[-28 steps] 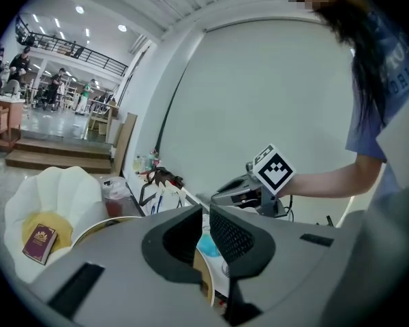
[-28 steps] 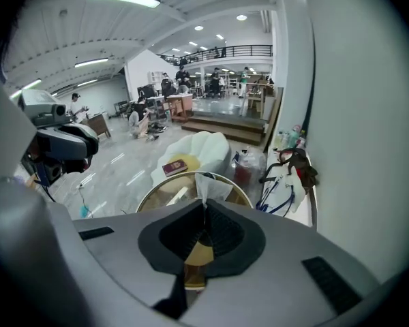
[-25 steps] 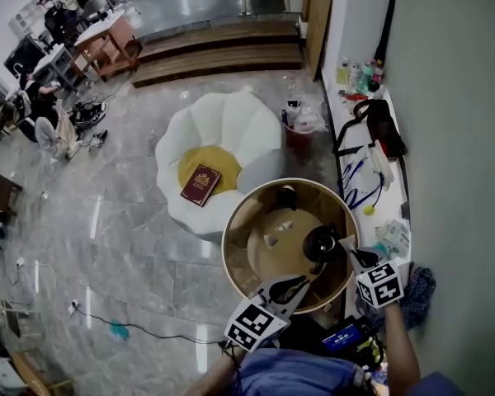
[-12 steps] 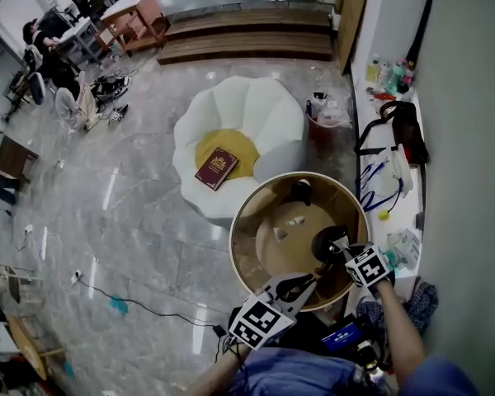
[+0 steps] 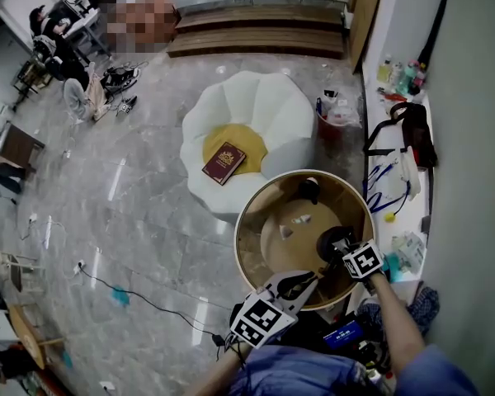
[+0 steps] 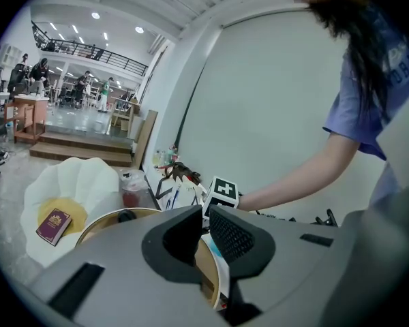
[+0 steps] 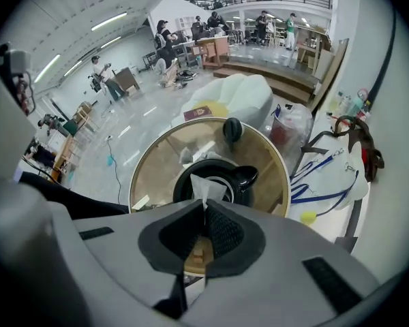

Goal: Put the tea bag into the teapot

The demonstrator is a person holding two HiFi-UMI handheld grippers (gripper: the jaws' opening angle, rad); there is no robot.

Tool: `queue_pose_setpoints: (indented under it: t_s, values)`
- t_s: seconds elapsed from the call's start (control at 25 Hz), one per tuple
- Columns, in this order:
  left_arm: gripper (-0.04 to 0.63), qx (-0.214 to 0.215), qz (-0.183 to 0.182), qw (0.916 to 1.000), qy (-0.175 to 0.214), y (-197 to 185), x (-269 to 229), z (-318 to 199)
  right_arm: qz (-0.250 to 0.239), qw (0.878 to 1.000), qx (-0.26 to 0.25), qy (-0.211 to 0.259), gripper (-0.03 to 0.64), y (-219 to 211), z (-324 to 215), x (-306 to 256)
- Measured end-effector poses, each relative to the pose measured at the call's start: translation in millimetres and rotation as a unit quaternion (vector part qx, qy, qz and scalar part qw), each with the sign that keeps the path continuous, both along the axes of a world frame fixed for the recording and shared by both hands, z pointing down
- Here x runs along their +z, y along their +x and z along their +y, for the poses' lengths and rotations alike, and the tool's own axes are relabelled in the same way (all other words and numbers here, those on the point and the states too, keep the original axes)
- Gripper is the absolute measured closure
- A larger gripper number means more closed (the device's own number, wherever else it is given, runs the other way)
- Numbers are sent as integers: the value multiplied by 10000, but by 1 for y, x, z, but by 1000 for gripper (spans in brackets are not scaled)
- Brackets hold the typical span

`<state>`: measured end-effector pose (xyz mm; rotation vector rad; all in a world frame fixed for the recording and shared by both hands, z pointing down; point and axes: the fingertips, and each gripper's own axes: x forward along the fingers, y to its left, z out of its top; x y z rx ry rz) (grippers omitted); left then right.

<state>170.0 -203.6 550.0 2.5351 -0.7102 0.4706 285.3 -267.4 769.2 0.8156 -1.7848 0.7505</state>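
A round wooden table [image 5: 256, 246] bears the black teapot [image 5: 332, 239], which stands open near the right rim. My right gripper [image 5: 342, 251] points steeply down right over it. In the right gripper view the right gripper [image 7: 204, 207] is shut on a white tea bag [image 7: 206, 188]. The bag hangs at the mouth of the teapot [image 7: 249, 177]; whether it touches the rim I cannot tell. My left gripper [image 5: 312, 278] rests low at the table's near edge. Seen from its own camera, the left gripper [image 6: 206, 212] is shut with nothing in it.
The teapot's lid [image 5: 308, 190] lies at the table's far side, with small white packets [image 5: 299, 219] beside it. Behind the table stands a white petal-shaped seat [image 5: 243, 118] with a red book [image 5: 223, 162]. A white ledge [image 5: 400, 213] with a bag and lanyards runs along the right.
My right gripper has come down toward the teapot and now sits just over its mouth. The left gripper has stayed where it was. The head view has shifted a little.
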Motion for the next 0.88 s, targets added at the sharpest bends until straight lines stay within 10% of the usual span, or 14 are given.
queue_pose_setpoints:
  t_s: [0.68, 0.88]
  values:
    - [568, -132, 8, 9999, -2, -10, 1, 3, -47, 9998, 157, 90, 595, 0, -3, 2]
    - [568, -116, 4, 9999, -11, -11, 0, 3, -150, 9995, 278, 88, 495, 1, -2, -4]
